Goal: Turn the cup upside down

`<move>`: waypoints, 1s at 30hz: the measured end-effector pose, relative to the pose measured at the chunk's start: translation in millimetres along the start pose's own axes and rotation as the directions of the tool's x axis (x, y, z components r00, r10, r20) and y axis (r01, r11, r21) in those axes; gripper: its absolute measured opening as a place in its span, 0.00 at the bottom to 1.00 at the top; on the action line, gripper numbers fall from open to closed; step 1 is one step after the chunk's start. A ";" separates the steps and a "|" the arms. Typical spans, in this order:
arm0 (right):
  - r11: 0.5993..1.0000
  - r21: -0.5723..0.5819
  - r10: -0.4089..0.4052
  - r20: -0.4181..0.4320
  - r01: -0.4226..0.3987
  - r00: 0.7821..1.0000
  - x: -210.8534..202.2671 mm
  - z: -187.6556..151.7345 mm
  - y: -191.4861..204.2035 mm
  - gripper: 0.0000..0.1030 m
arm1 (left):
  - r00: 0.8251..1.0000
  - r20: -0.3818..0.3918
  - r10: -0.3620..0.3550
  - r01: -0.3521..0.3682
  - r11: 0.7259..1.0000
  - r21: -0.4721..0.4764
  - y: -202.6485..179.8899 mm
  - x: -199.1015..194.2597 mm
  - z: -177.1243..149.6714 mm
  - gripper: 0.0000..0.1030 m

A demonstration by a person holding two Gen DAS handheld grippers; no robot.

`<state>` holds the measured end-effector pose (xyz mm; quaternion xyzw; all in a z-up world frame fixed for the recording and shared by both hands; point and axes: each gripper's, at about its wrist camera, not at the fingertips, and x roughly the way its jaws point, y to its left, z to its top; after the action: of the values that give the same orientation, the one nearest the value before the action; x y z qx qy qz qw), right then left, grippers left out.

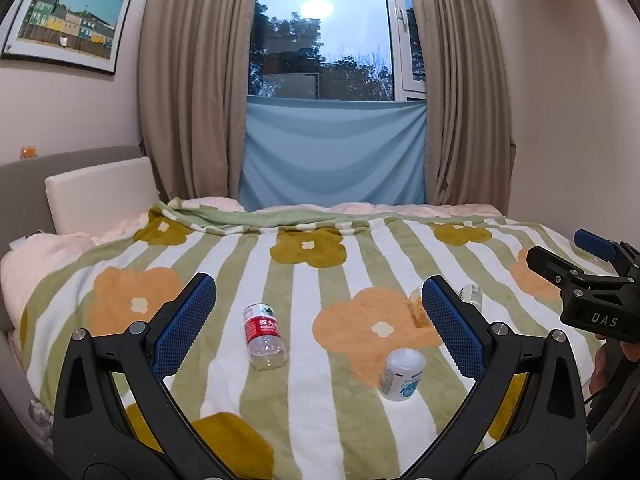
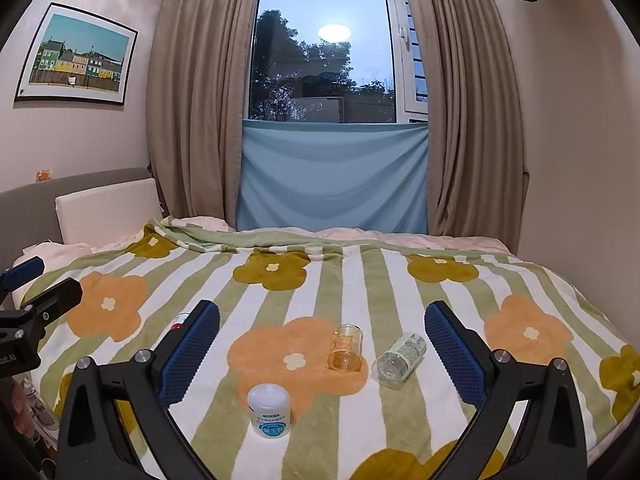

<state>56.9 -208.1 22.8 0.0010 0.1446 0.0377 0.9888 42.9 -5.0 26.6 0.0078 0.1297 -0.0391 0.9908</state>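
2 handheld grippers are hovering over a flower-patterned blanket spread across a bed, where a small amber-tinted cup is waiting to be turned over. The cup is sitting on an orange flower near the middle of the right wrist view, apparently upright with its mouth facing up (the clear wall makes this hard to confirm). The right gripper is aiming almost straight at it, jaws spread wide and gripping nothing, likely so the cup can pass between the blue pads. The left gripper is also holding its jaws wide apart and empty, pointing toward a red-labelled plastic bottle lying on its side; in that view the cup is peeking out just beside the right-hand pad. A white bottle and a clear jar are lying near the cup, the jar just beside it, leaving a tight approach.
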 end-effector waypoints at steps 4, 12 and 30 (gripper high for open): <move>1.000 -0.001 -0.004 0.000 0.004 1.000 -0.4 -0.3 -0.2 0.99 | 1.000 -0.007 -0.005 0.005 1.000 -0.004 0.9 0.2 0.1 1.00; 1.000 0.001 -0.006 0.001 0.006 1.000 0.1 -0.9 -1.0 0.99 | 1.000 -0.008 -0.003 0.003 1.000 -0.012 0.1 0.7 3.0 1.00; 1.000 0.011 0.001 -0.007 -0.001 1.000 1.9 -0.1 -4.2 0.99 | 1.000 -0.005 -0.002 0.002 1.000 -0.007 1.1 0.2 3.7 1.00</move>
<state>59.0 -212.1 22.1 0.0066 0.1481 0.0375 0.9882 44.2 -4.0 30.1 0.0043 0.1321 -0.0395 0.9904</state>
